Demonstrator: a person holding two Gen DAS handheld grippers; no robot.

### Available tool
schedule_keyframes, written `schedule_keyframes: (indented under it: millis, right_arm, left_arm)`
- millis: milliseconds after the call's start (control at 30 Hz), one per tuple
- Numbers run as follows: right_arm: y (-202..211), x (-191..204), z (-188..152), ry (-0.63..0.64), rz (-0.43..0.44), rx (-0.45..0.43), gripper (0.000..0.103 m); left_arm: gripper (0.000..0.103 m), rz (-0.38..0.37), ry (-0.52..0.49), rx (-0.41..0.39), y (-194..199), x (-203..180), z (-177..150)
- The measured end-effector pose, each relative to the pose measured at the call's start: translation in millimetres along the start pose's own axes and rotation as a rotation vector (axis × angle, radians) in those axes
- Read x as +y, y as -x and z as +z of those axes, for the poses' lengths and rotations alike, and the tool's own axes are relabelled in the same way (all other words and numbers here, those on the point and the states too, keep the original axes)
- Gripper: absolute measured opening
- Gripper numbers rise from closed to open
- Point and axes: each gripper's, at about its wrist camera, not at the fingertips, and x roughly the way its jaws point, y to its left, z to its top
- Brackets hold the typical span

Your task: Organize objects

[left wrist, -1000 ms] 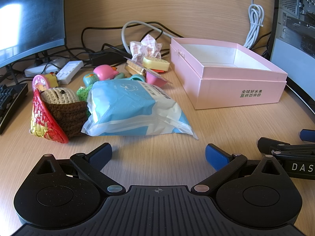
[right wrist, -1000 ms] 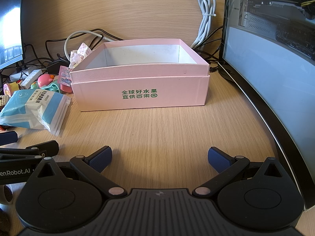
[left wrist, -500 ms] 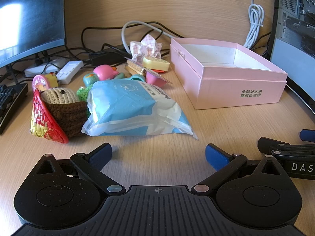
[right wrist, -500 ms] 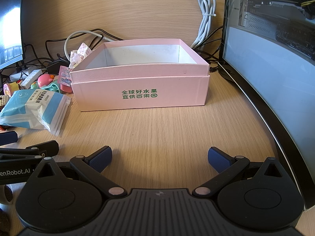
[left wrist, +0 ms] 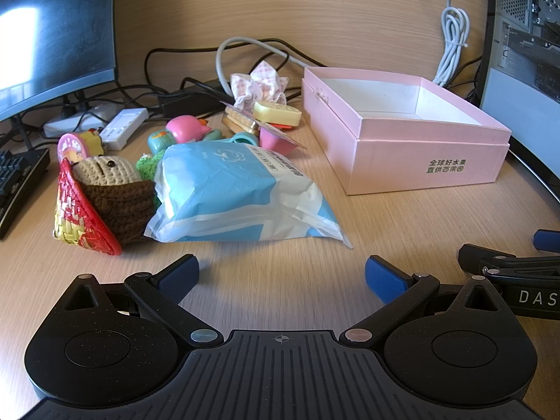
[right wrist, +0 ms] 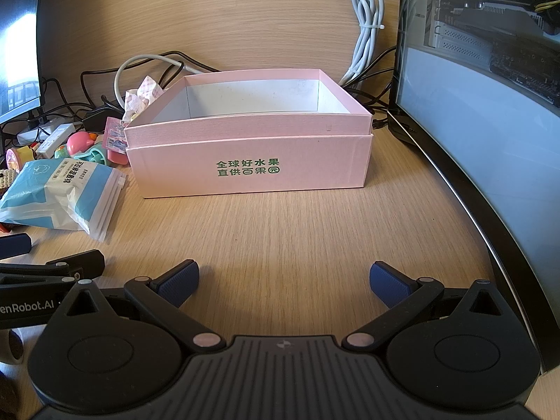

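Observation:
An open pink box [left wrist: 427,161] with green print sits on the wooden desk, its inside bare; it also shows in the right wrist view [right wrist: 245,171]. Left of it lies a blue-and-white plastic pack [left wrist: 238,196], also in the right wrist view [right wrist: 59,192]. Beside it are a crocheted brown-and-beige toy [left wrist: 112,189], a red-and-yellow woven hat [left wrist: 77,217] and several small colourful toys [left wrist: 185,129]. My left gripper [left wrist: 281,274] is open and empty, just in front of the pack. My right gripper [right wrist: 284,278] is open and empty, in front of the box.
A monitor [left wrist: 52,28] and keyboard [left wrist: 17,182] stand at the left. Cables and a white power strip [left wrist: 122,126] run along the back wall. A computer case [right wrist: 490,87] with a glass side stands close on the right. A crumpled checked cloth [left wrist: 259,85] lies behind the toys.

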Motion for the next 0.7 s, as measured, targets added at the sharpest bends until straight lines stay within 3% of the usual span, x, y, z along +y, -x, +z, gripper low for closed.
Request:
schedule_keyframes:
  millis: [367,533,633,700]
  right_arm:
    - [1,0,1,0.002,0.003,0.000,0.103]
    - [2,-6,4,0.032,0.047,0.000,0.103]
    - [3,-8,4,0.061,0.082,0.017,0.103]
    - [3,-9,7,0.074,0.093,0.039,0.103]
  left_arm:
    - [0.103,0.002,0.003,0.000,5,2,-4]
    - [0.102,-0.007,0.001,-0.002,8,2,-6]
    - [0.102,-0.037,-0.035,0.019,15,3,-7]
    - [0.102,-0.058,-0.099,-0.014,34,4,-6]
